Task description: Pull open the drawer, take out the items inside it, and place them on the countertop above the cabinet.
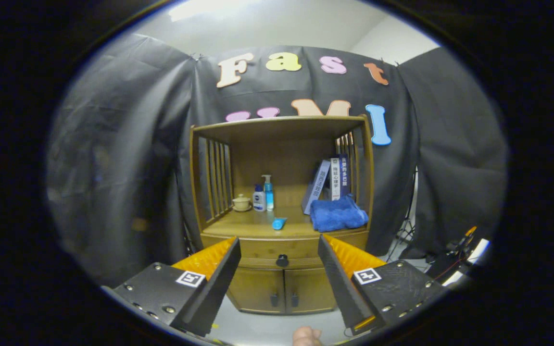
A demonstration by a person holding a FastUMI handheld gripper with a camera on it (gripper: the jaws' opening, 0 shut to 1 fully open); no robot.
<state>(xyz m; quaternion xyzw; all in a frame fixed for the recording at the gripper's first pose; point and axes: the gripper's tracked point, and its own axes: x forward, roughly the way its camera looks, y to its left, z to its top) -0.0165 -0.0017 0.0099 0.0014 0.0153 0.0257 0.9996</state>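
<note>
The tongs (pixel 279 250) stand apart, holding nothing. Straight ahead between their tips sits the drawer's knob (pixel 282 260); the drawer (pixel 277 250) is shut, its long axis crosswise. Above the knob, the table (pixel 253 226) carries a blue tube (pixel 279 223), a towel (pixel 337 214) and bottles (pixel 263 194).

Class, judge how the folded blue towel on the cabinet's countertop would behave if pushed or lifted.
The blue towel looks soft and folded, so it would probably flop and unfold when lifted. Pushed, it would likely bunch, not roll. The open hand-held gripper is short of it.
</note>
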